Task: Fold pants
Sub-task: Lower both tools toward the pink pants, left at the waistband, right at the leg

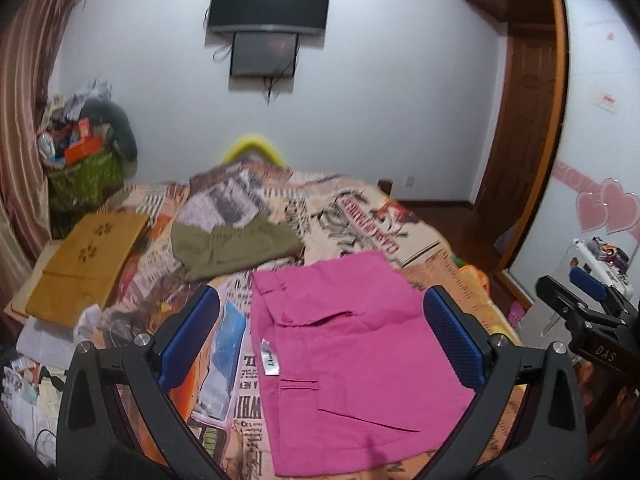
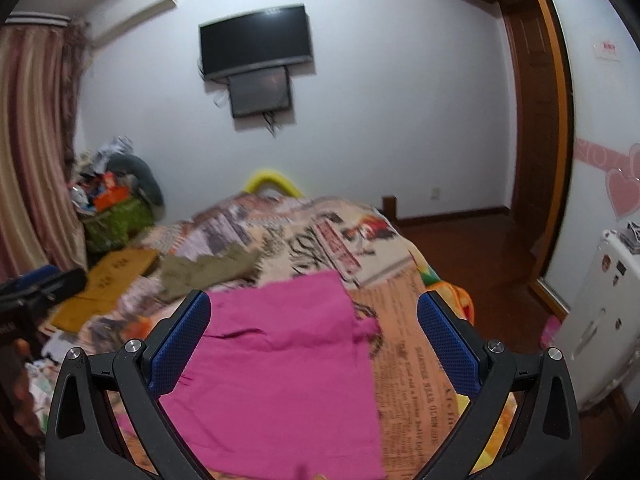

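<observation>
The left gripper (image 1: 320,336) hangs with its blue-padded jaws spread wide and nothing between them, just above the pink pants (image 1: 344,368), which lie folded flat on the printed bedspread (image 1: 360,212). A small white label (image 1: 269,358) is sewn near the pants' left edge; its writing is too small to read. The right gripper (image 2: 314,344) is likewise spread wide and empty, over the same pink pants (image 2: 280,368); from the left wrist view its black body shows the letters "DAS". The bedspread carries newspaper-style print, with "WHI" readable beside the pants. Farther back lie olive-green pants (image 1: 232,246), and to their left a mustard-yellow folded cloth (image 1: 88,256). On the far wall hangs a dark television (image 1: 270,4) with a smaller screen (image 1: 264,54) below it.
</observation>
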